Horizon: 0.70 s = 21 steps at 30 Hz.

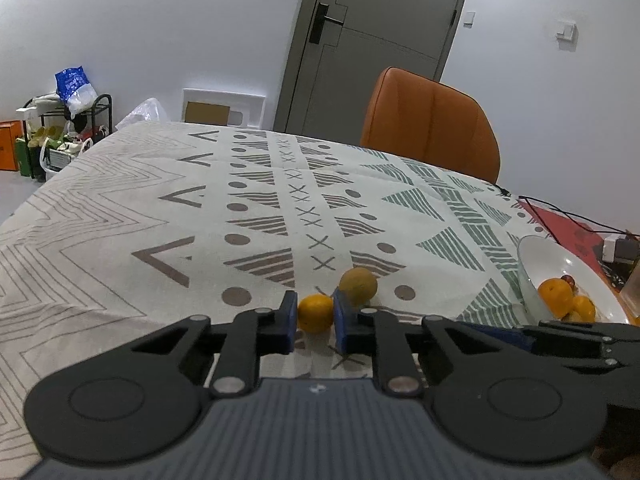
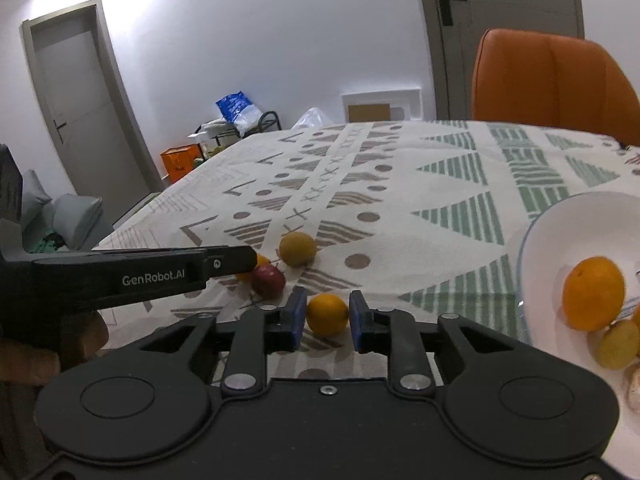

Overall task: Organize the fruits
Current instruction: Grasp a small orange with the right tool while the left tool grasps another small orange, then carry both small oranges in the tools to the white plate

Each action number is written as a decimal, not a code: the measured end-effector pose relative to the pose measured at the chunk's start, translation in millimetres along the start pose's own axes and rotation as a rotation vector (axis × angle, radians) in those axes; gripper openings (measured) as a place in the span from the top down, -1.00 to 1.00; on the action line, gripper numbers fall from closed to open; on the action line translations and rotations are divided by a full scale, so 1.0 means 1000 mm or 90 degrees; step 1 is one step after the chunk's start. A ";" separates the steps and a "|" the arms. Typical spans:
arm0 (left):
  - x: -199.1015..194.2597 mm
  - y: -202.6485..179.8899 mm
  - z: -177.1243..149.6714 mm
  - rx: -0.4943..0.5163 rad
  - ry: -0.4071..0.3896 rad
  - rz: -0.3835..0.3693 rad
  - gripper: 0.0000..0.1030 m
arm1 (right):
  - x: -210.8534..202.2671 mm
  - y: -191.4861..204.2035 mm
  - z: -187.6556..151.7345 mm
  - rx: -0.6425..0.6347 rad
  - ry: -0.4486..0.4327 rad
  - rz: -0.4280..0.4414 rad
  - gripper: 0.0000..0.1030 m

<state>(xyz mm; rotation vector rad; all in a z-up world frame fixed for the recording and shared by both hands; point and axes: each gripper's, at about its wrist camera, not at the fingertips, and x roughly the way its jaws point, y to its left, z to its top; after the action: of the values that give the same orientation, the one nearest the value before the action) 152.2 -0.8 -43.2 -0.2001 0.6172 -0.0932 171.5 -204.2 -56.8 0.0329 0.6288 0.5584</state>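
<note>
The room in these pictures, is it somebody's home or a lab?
Most likely a home dining area: a table under a patterned tablecloth, an orange chair pulled up to it, and a cluttered shoe rack by the wall.

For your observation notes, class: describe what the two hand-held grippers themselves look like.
Both look alike: the left hand-held gripper and right hand-held gripper have matte black plastic bodies, round side discs, silver pivot screws and blue finger pads. White "GenRobot.AI" lettering marks the left one's side.
</note>
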 end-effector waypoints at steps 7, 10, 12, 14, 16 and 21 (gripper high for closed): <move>0.002 0.000 -0.001 0.002 -0.007 0.000 0.65 | 0.000 0.000 -0.002 0.000 0.004 -0.005 0.56; 0.003 -0.001 -0.001 0.008 -0.009 0.002 0.65 | -0.007 0.000 0.000 0.000 -0.005 -0.008 0.57; 0.004 -0.002 -0.001 0.009 -0.006 0.000 0.64 | -0.011 -0.001 0.001 0.000 -0.010 -0.012 0.57; 0.005 -0.002 -0.001 0.008 0.001 -0.005 0.62 | -0.015 -0.002 0.001 0.001 -0.015 -0.015 0.57; 0.006 -0.002 -0.001 0.006 0.010 -0.009 0.61 | -0.018 -0.002 0.001 0.002 -0.019 -0.017 0.57; 0.008 -0.005 -0.004 0.013 0.015 0.002 0.60 | -0.028 -0.004 0.000 0.003 -0.027 -0.026 0.57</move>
<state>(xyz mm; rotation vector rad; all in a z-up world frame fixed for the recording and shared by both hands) 156.4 -7.5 -49.6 -0.1792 0.6406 -0.0988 154.7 -222.2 -42.6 0.0351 0.5885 0.5150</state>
